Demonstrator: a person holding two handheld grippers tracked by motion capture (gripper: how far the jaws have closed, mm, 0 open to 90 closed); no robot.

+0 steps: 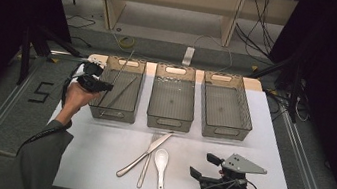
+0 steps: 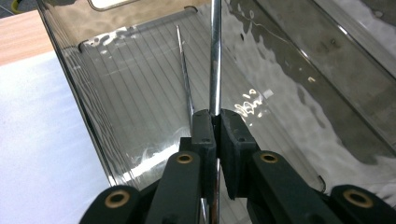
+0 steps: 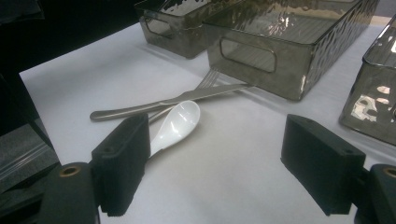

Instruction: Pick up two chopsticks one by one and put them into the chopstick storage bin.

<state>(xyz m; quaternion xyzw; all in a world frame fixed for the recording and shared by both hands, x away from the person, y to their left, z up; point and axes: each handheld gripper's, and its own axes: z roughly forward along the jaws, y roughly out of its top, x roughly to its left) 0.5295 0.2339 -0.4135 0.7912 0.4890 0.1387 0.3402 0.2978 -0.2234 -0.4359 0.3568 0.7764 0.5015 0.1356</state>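
My left gripper (image 1: 107,86) (image 2: 215,116) is shut on a thin metal chopstick (image 1: 123,70) (image 2: 215,56), which it holds over the left smoked-plastic bin (image 1: 115,115) (image 2: 79,79). A second metal chopstick (image 1: 124,91) (image 2: 184,65) lies slanted on that bin's floor. My right gripper (image 1: 200,164) (image 3: 224,154) rests open near the table's front right with nothing between its jaws. To its left lie a white ceramic spoon (image 1: 161,161) (image 3: 180,121), a steel knife (image 1: 145,154) (image 3: 154,106) and a fork (image 1: 143,174) (image 3: 210,77), crossing each other.
A middle bin (image 1: 169,123) (image 3: 280,60) and a right bin (image 1: 225,131) stand beside the left one along the far edge of the white table (image 1: 97,154). Cables and a shelf frame lie on the floor behind.
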